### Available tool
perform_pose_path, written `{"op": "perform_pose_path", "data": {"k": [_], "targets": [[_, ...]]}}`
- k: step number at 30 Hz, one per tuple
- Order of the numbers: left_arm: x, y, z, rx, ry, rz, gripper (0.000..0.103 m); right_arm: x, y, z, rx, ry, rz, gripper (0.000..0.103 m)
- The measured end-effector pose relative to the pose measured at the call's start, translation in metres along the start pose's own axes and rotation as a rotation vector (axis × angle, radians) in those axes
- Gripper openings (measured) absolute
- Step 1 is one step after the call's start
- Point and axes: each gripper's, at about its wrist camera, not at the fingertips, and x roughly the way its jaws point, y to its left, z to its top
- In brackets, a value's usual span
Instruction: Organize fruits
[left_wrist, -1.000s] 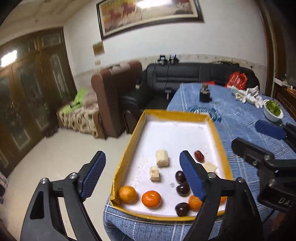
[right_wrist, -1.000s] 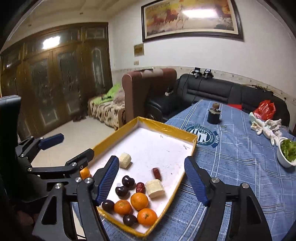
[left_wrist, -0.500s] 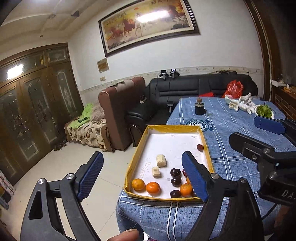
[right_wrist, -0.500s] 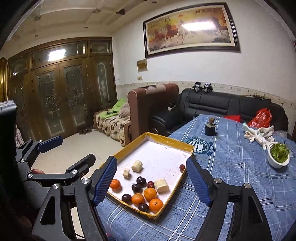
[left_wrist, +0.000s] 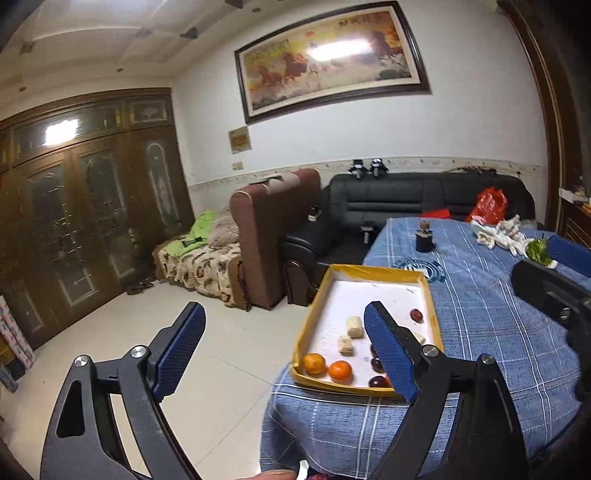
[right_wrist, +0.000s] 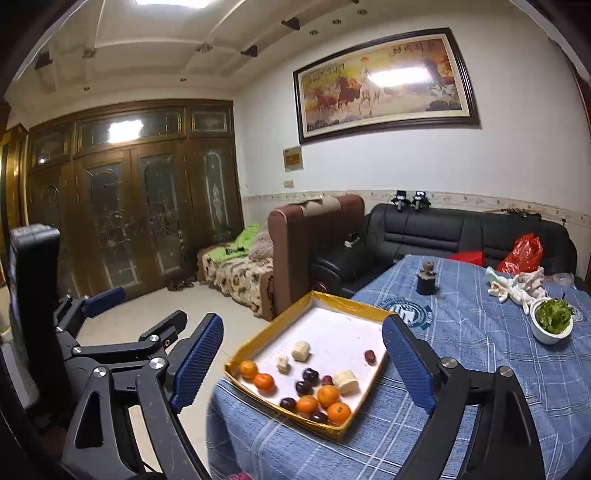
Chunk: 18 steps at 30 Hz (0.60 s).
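Observation:
A yellow-rimmed white tray (right_wrist: 258, 341) (left_wrist: 309, 321) lies on the near left corner of the blue-clothed table. It holds several oranges (right_wrist: 328, 396) (left_wrist: 340, 370), dark plums (right_wrist: 310, 375), red dates (right_wrist: 369, 356) (left_wrist: 416, 315) and pale banana pieces (right_wrist: 301, 350) (left_wrist: 354, 326). My left gripper (left_wrist: 284, 350) is open and empty, held back from the table and above the floor left of the tray. My right gripper (right_wrist: 306, 365) is open and empty, well short of the tray. The left gripper also shows at the left of the right wrist view (right_wrist: 122, 332).
A white bowl of greens (right_wrist: 552, 321), a small dark jar (right_wrist: 426, 282), white cloth (right_wrist: 517, 286) and a red bag (right_wrist: 522, 254) are farther back on the table (right_wrist: 480, 350). A brown armchair (right_wrist: 310, 240) and a black sofa (right_wrist: 443, 232) stand behind it.
Both grippers have pulled back and up from the tray, which now looks smaller and farther away. Both stay open and empty. The fruits have not moved.

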Motion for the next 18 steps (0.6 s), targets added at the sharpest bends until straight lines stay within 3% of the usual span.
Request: {"op": "perform_pose_path", "data": {"k": [7,18], "targets": [[-0.019,0.019,0.001,-0.043,-0.042,0.038,0.103,-0.025,0.037,0.005,-0.102,-0.085,-0.012,0.098],[-0.036,0.049,0.002,-0.088,-0.083,0.07,0.103,-0.027,0.061,0.005,-0.121,-0.062,0.015,0.098]]}}
